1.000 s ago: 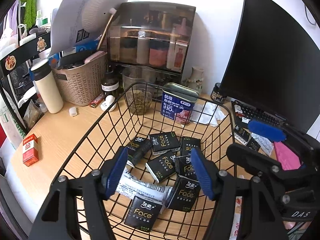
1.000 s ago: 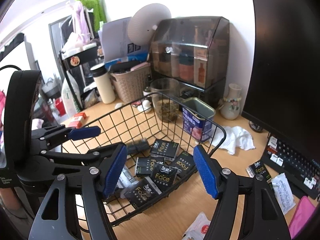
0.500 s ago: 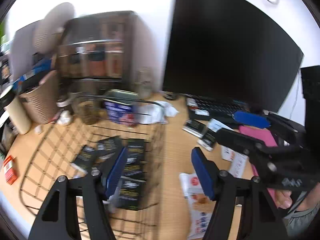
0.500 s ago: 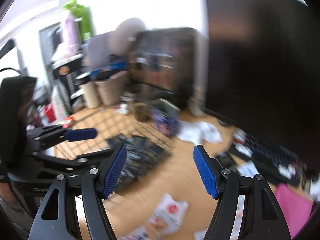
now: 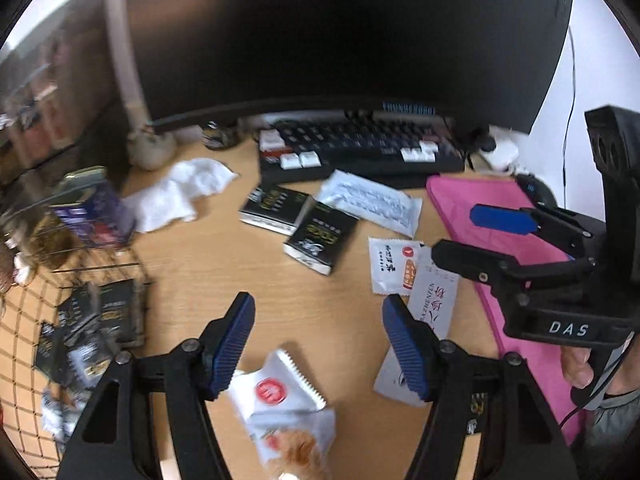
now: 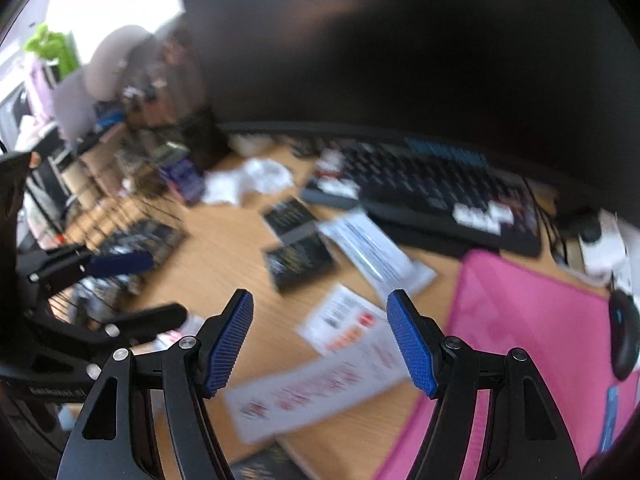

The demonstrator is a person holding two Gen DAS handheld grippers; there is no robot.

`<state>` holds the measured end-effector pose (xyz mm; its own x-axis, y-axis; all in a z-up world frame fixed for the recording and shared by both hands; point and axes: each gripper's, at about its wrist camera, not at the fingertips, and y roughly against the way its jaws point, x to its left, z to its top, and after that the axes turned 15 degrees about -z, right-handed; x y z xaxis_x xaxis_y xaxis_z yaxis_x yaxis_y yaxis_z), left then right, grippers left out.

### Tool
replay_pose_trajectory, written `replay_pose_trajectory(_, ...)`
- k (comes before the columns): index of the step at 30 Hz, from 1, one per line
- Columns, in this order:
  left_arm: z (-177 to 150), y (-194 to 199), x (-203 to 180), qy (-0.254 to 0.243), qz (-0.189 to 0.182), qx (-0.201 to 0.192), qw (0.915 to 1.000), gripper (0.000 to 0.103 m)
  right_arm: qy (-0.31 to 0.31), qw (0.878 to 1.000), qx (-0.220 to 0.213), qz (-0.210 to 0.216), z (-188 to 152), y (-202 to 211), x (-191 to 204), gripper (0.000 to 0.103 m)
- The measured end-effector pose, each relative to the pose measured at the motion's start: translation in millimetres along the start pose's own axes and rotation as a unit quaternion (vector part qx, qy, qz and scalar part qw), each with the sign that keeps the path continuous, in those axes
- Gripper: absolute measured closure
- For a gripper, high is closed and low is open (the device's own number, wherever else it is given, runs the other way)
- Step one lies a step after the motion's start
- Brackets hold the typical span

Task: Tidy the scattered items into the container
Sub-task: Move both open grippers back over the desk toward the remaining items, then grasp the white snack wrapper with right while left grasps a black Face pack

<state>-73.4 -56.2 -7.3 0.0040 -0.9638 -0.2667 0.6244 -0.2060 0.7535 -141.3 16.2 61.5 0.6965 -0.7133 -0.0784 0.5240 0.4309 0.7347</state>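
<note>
Loose: black packs (image 5: 322,240), sachets (image 5: 394,264) on worktop (image 5: 208,264). Likely light, soft; sachets slippery, pinch at edge. Left gripper (image 5: 318,340), right gripper (image 6: 320,340): fingers apart, empty. Basket (image 5: 100,276) left.

Both pictures are bright with soft daylight, and the white wall glows at the upper left. The fisheye lens bends straight lines and leaves black corners. The right wrist view has strong motion blur: the keyboard (image 6: 432,188) and the papers smear. In the left wrist view the wire basket (image 5: 60,320) at the left edge is blurred, the middle sharper.
</note>
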Motion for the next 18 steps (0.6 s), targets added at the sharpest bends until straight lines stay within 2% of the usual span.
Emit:
replay_pose_trajectory(4, 4, -33, -2, -0.008, -0.005, 0.035, 0.9994, 0.032, -0.011, 1.000, 0.024, -0.005, -11, -25, -22, 0.034)
replay_pose_trajectory(7, 16, -50, 2, -0.004, -0.007, 0.039, 0.9992, 0.032, -0.009, 0.999, 0.037, -0.013, -10, -43, -30, 0.034)
replay_pose_trajectory(12, 28, -64, 12, 0.004, -0.011, 0.043, 0.9990, 0.032, 0.022, 0.998, 0.039, -0.035, 14, -69, -34, 0.034)
replay_pose_trajectory(18, 33, -73, 27, 0.014, -0.021, 0.051, 0.9984, 0.032, 0.076, 0.996, 0.037, -0.032, 35, -97, -16, 0.034)
